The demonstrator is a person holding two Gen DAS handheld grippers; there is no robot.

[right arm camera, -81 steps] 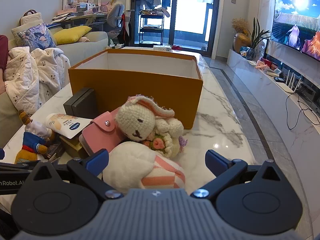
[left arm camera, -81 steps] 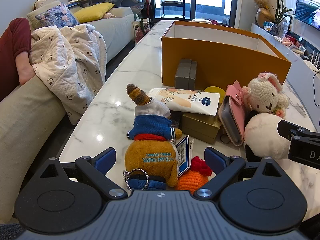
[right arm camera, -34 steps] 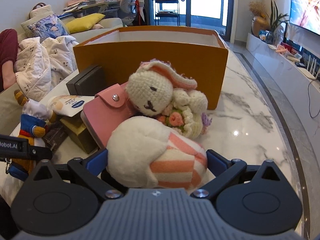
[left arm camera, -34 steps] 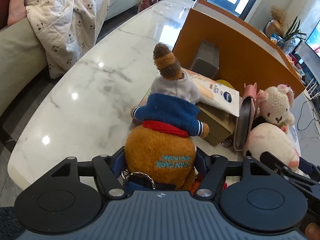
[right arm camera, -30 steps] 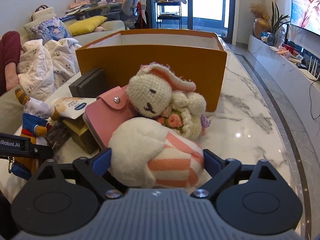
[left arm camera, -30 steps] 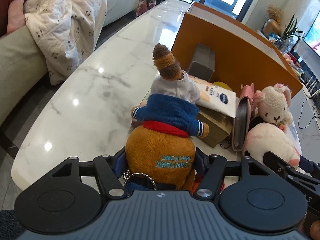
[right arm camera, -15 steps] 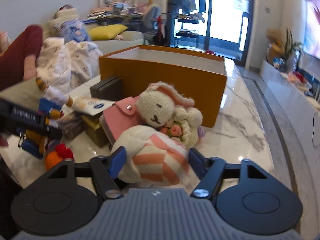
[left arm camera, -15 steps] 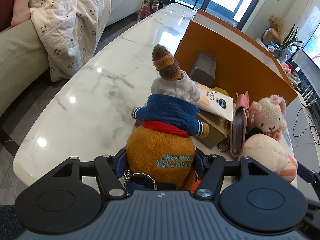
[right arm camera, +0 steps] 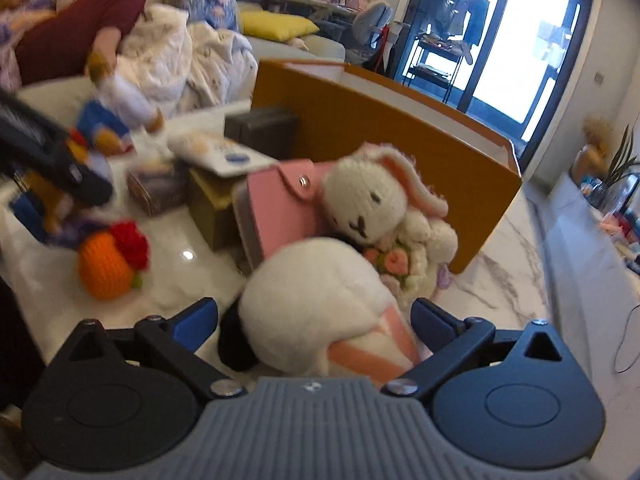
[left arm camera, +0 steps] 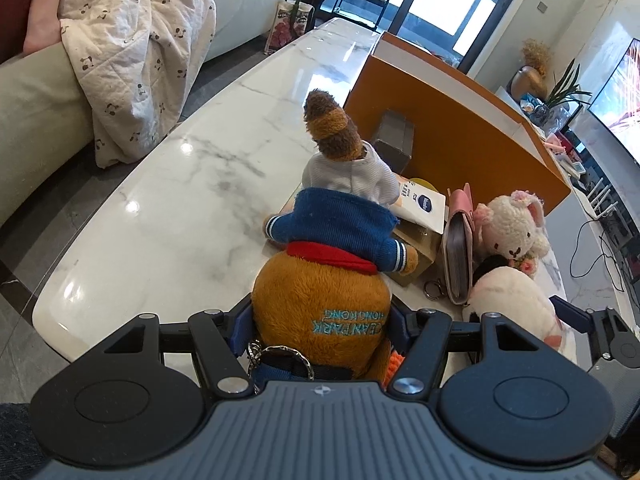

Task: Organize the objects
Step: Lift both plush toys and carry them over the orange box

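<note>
Marble table [left arm camera: 192,184] runs the length of the room, w/ an orange box [left arm camera: 460,152] open at the top standing on it toward the far end. Box also in right wrist view [right arm camera: 384,128]. Clutter sits in front of the box's near wall: dark grey case [right arm camera: 260,128] upright against the box, lotion tube [right arm camera: 224,152] lying across a tan carton [right arm camera: 212,204], pink wallet [right arm camera: 280,208] on edge next to the carton, crochet bunny [right arm camera: 372,196] leaning on the wallet.

Brown plush toy [left arm camera: 324,292] in blue jacket is clamped in the left gripper [left arm camera: 320,324]; both pads press its body, head pointing away from the cam, toy lifted off the tabletop at the near end.

White-and-pink plush [right arm camera: 320,312] lies on the table just in front of the bunny, betw. the fingers of the right gripper [right arm camera: 316,316]. Those jaws have just been opening and stand wide; left finger clearly off the plush, right finger close beside it.

Orange crochet ball [right arm camera: 106,268] w/ red top sits alone on the marble, near the left gripper.
</note>
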